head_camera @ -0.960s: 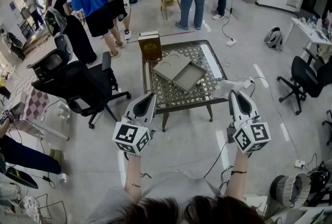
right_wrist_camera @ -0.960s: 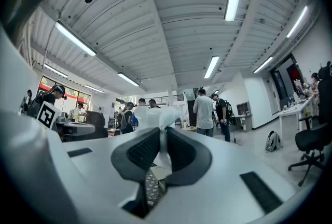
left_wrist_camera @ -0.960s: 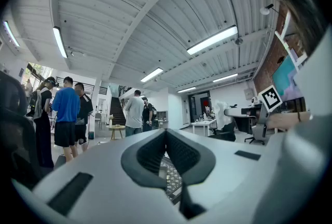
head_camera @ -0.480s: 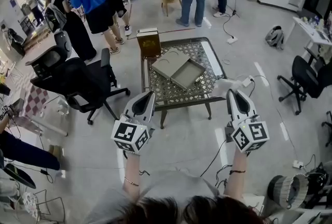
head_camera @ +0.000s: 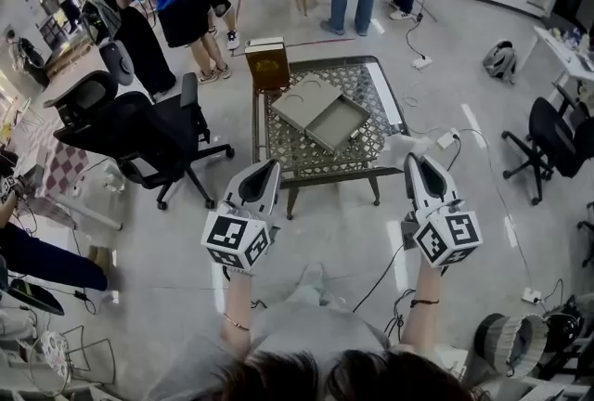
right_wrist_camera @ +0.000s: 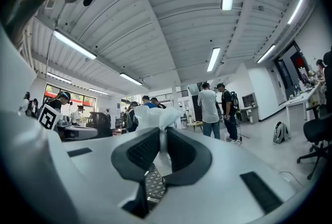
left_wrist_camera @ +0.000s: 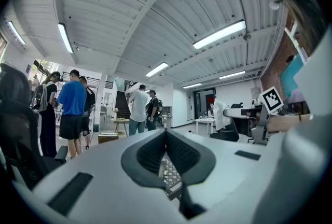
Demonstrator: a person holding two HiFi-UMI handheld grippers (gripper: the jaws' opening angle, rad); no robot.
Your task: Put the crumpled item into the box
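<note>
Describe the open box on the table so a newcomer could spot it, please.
Find the low lattice-topped table straight ahead. Near its centre lies the open box, a shallow grey tray with raised walls, unlike the flat grey panel beside it and the brown box at the far corner.

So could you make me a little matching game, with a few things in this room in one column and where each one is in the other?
Things:
1. crumpled white item
2. flat grey box
3. brown cardboard box
4. black office chair

Places:
A. on the floor, left of the patterned table
B. pinched in the right gripper
C. lying open on that table
D. standing at that table's far left corner

Pairs: 1-B, 2-C, 3-D, 4-A
</note>
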